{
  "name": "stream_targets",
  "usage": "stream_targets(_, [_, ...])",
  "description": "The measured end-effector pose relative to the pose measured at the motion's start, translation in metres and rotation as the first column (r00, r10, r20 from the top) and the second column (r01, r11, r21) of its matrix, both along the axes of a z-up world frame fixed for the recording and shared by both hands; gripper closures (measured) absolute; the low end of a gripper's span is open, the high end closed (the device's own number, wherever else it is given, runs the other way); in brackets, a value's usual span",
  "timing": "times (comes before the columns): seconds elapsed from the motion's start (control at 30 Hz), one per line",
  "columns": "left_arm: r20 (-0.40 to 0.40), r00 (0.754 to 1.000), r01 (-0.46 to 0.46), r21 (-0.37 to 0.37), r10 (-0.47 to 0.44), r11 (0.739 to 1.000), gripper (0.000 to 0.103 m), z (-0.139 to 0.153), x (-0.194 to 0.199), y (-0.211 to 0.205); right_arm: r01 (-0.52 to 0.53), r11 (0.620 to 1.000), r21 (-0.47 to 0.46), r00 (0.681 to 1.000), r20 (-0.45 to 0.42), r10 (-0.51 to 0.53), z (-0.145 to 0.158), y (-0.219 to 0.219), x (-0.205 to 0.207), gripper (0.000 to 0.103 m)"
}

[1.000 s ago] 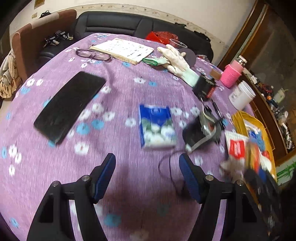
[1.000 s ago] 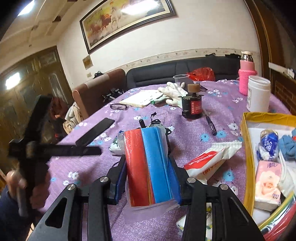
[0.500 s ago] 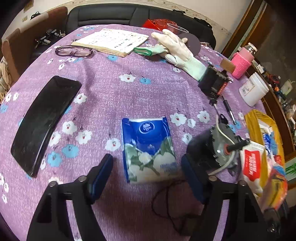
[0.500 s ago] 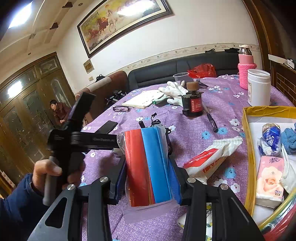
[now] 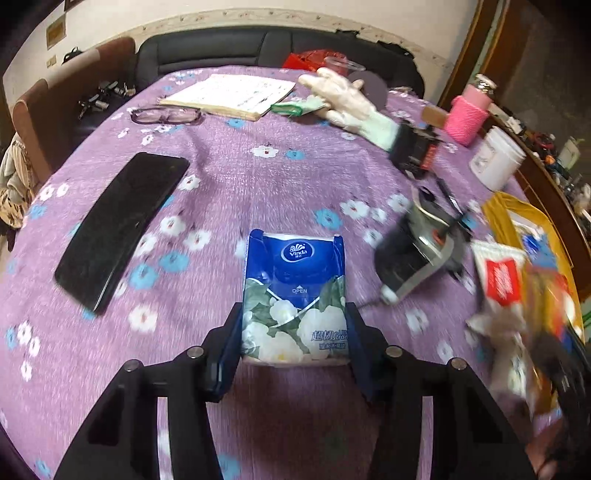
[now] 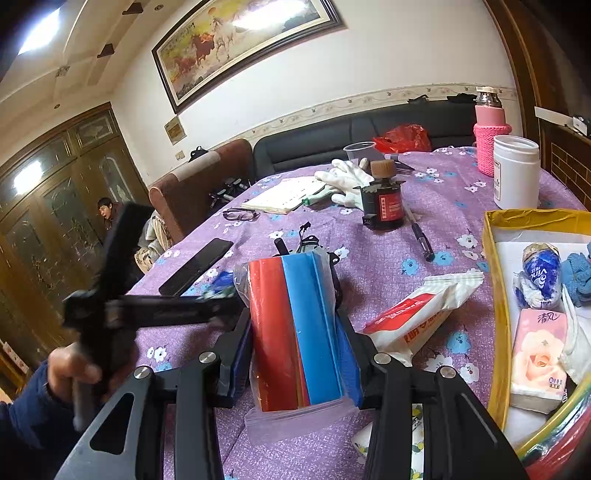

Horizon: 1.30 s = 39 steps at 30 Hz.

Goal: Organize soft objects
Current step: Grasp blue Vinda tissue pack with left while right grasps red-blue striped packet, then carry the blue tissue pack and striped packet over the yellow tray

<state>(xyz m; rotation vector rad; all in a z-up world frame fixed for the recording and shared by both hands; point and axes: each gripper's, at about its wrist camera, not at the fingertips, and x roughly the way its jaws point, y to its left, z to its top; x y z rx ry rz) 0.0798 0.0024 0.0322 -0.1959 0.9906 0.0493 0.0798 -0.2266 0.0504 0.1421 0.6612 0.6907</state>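
My left fingers (image 5: 293, 334) had just been closing and clamped the blue tissue pack (image 5: 293, 295) on the purple surface (image 5: 229, 192); my right fingers (image 6: 295, 354) gripped a red-and-blue bagged bundle (image 6: 295, 332).

Indoor light, moderate; ceiling lamps (image 6: 37, 33) blown out at 10 o'clock, glare across the framed painting (image 6: 243, 40) at 12. Left wrist view: motion blur from 3 to 5 o'clock, centre sharp. Fisheye bending and dark vignette at every rim.
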Motion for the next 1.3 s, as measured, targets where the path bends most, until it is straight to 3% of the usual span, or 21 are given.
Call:
stream_targets(0.17, [0.099,0.995,0.006,0.02,-0.008,1.0,0.053,0.011,-0.037,-0.019,0.006,1.0,-0.025,1.0,0.002,-0.006,-0.002,0.003,0.0,0.057])
stream_targets(0.4, [0.181,0.982,0.04,0.046,-0.047,0.998,0.052,0.024,-0.056,-0.041,0.026,1.0,-0.015,1.0,0.002,-0.026,-0.001,-0.002,0.001,0.057])
stream_targets(1.3, [0.277,0.955,0.098,0.045,-0.106,0.994,0.052,0.073,-0.08,-0.07,0.129,0.987,0.092,0.992,0.0,-0.129,0.013,-0.04,0.008,0.057])
